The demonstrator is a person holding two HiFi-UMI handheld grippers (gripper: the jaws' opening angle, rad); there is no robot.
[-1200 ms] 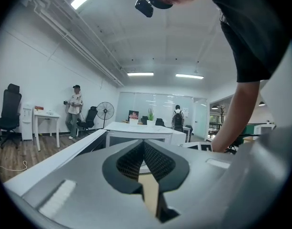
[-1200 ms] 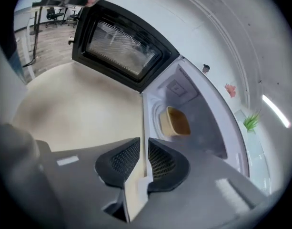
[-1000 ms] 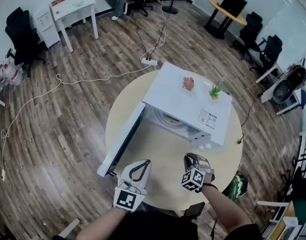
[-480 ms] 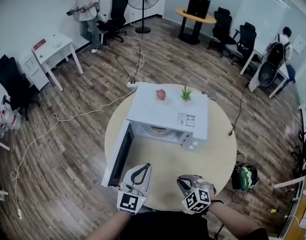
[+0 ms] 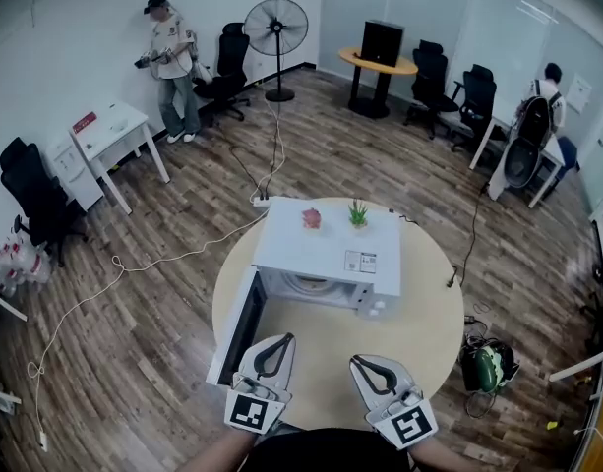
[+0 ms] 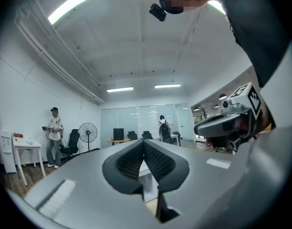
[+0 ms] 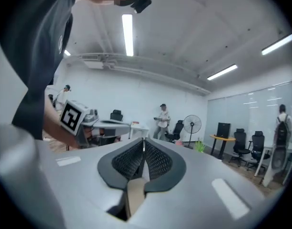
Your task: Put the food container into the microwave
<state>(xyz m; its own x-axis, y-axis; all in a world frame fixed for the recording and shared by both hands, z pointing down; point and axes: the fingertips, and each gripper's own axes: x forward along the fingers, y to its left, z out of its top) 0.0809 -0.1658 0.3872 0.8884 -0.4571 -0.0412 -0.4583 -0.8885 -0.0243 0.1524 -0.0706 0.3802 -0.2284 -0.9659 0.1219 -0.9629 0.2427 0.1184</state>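
A white microwave (image 5: 326, 254) stands on the round wooden table (image 5: 429, 313), its door (image 5: 237, 327) swung open to the left. A pale turntable shows inside the cavity. I see no food container in any view. My left gripper (image 5: 284, 340) hovers at the table's near edge, just right of the open door, shut with nothing in it. My right gripper (image 5: 356, 361) hangs beside it in front of the microwave, also shut and empty. In the left gripper view the jaws (image 6: 144, 144) meet at the tips, as they do in the right gripper view (image 7: 144, 144).
A pink ornament (image 5: 311, 217) and a small green plant (image 5: 357, 212) sit on the microwave's top. A power strip (image 5: 260, 202) and cables lie on the wood floor behind the table. A green object (image 5: 488, 367) sits on the floor at right. A person (image 5: 168, 67), a fan (image 5: 275, 28) and desks stand far off.
The head view has tilted up to take in more of the room. Both grippers have drawn back toward the table's near edge, and both have stayed shut.
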